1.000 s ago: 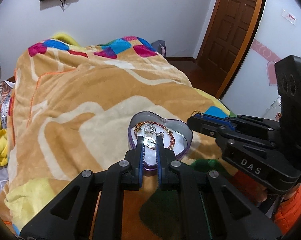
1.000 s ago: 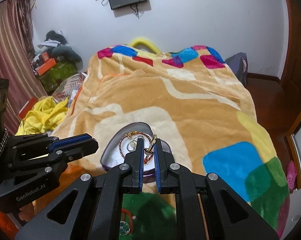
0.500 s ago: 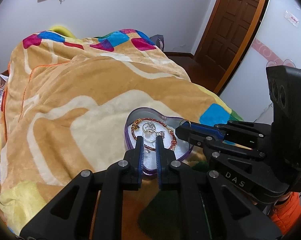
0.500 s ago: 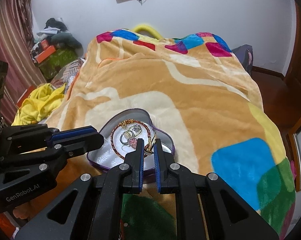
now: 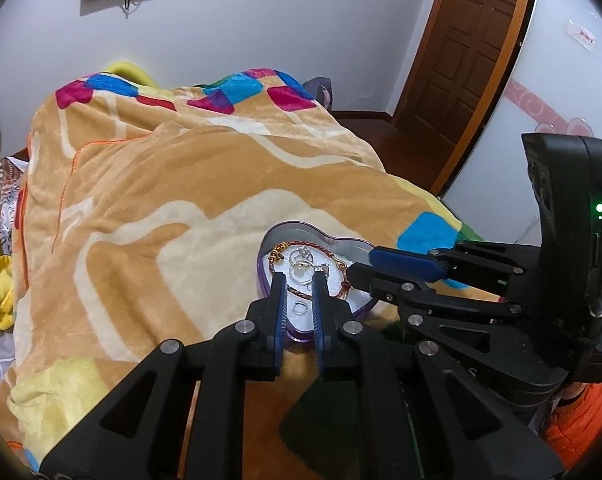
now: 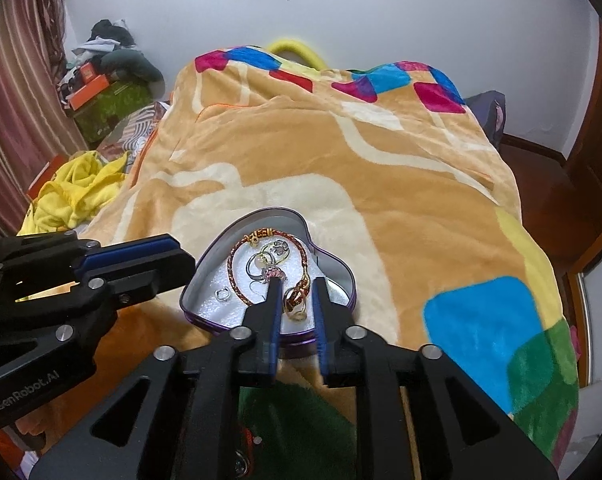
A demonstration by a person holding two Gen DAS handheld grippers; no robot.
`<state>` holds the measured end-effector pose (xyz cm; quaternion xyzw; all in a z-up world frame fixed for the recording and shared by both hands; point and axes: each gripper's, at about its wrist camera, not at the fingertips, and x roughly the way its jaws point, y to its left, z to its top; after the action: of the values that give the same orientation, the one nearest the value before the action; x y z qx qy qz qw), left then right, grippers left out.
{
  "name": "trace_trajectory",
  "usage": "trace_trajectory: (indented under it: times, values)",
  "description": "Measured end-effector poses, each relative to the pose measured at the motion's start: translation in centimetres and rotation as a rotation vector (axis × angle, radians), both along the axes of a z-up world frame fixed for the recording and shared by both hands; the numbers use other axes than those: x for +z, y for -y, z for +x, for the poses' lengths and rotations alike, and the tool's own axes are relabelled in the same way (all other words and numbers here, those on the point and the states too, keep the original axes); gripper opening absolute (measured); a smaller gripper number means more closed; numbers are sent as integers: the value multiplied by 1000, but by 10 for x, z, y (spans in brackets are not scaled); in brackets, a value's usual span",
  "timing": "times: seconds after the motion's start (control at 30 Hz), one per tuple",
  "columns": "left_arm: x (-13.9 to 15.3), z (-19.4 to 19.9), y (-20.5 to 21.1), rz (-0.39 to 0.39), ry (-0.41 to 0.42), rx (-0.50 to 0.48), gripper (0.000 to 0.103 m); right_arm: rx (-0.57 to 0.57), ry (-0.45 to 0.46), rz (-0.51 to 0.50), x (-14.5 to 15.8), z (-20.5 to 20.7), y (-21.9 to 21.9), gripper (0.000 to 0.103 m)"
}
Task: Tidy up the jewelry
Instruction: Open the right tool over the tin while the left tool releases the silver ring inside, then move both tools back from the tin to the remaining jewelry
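Note:
A purple heart-shaped tin (image 6: 333, 256) lined in white lies on the blanket, also in the left wrist view (image 5: 269, 236). It holds a red braided bracelet (image 6: 231, 268), silver rings (image 6: 257, 268) and one small loose ring (image 6: 222, 294). My right gripper (image 6: 297, 286) hangs over the tin's near side, its jaws opening. A gold and red piece (image 6: 295, 300) lies on the lining between the fingers, and the pads are not pressing on it. My left gripper (image 5: 299, 280) is shut and empty. It sits by the tin's left rim in the right wrist view (image 6: 185, 260). The right gripper (image 5: 361, 270) reaches in from the right.
An orange patterned blanket (image 5: 161, 200) covers the bed. A brown door (image 5: 461, 60) stands at the back right. Yellow cloth (image 6: 73, 188) and stacked boxes (image 6: 101, 92) lie left of the bed. An orange sleeve (image 5: 573, 412) shows behind the right gripper.
My right gripper came in over the tin and its jaws parted. The gold piece it pinched now lies on the lining. My left gripper stayed shut beside the tin.

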<state>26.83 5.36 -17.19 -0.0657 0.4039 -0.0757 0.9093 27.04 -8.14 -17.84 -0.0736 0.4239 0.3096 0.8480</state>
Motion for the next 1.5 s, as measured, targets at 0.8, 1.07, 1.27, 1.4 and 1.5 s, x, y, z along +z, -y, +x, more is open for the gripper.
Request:
trace_trajectory:
  times: [0.8,1.07,1.27,1.4,1.5]
  values:
    - [62,-68,4,20,119,28,26,-47,194,40,71,-64,25,30]
    - [60,-90,5,24,107,30,29,-58,203,38,72,-82,36,30]
    - [47,-98,1,17,73,42,29,-58,146,17,53,-87,41,30]
    - [32,-100,-2,15,32,49,29,-46,99,-8,34,-91,39,30]
    - [20,-102,-4,16,5,54,29,-27,49,-17,18,-93,35,30]
